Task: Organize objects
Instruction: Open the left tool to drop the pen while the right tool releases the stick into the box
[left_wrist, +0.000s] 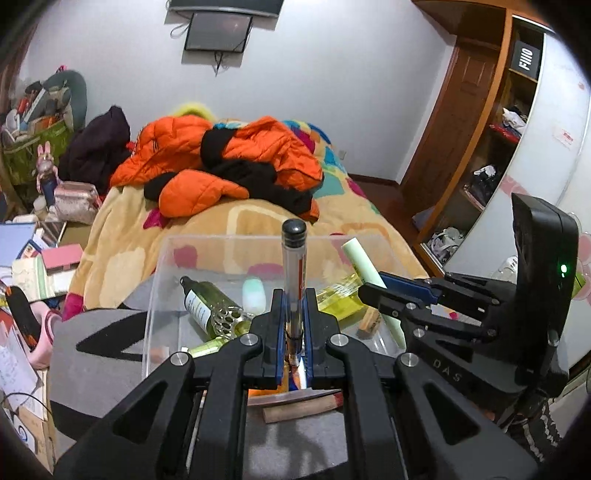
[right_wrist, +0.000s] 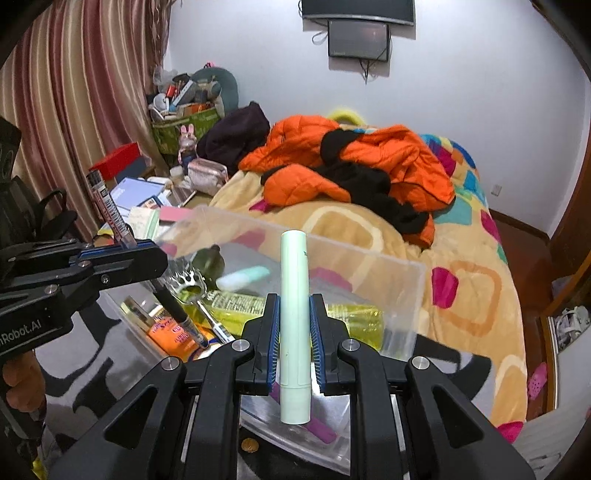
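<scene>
Two Grippers, Two Sticks, One Clear Bin

Two slim objects are held above a clear plastic bin (right_wrist: 402, 295), one in each tool. The left gripper (left_wrist: 294, 325) is clenched on a pen (left_wrist: 293, 273) with a clear barrel and a dark rounded cap; the pen stands upright between the blue-edged pads, its cap above the bin's far rim. The right gripper (right_wrist: 294, 332) is clamped on a pale green tube (right_wrist: 293, 314), also upright, its lower end sticking out beneath the pads.

Seen from the left wrist camera, the right gripper (left_wrist: 373, 295) reaches in from the right with the green tube (left_wrist: 364, 264) tilted over the bin (left_wrist: 157, 295). Seen from the right wrist camera, the left gripper (right_wrist: 129, 245) comes in from the left, the pen (right_wrist: 109, 210) leaning over the bin's near corner.

Inside the bin lie a green glass bottle (left_wrist: 212, 310) on its side with a white label and a perforated metal sleeve, a mint-coloured capsule-shaped item (right_wrist: 243, 277), a yellow rectangular pack (right_wrist: 295, 314) with printed text, an orange-labelled package (right_wrist: 173, 334), and a dark marker (right_wrist: 181, 317) lying slantwise across it.

The bin sits on a grey and black surface (left_wrist: 92, 354). Beyond it is a bed with a patterned blanket (right_wrist: 472, 280) and an orange jacket (right_wrist: 351, 162) heaped on top.
</scene>
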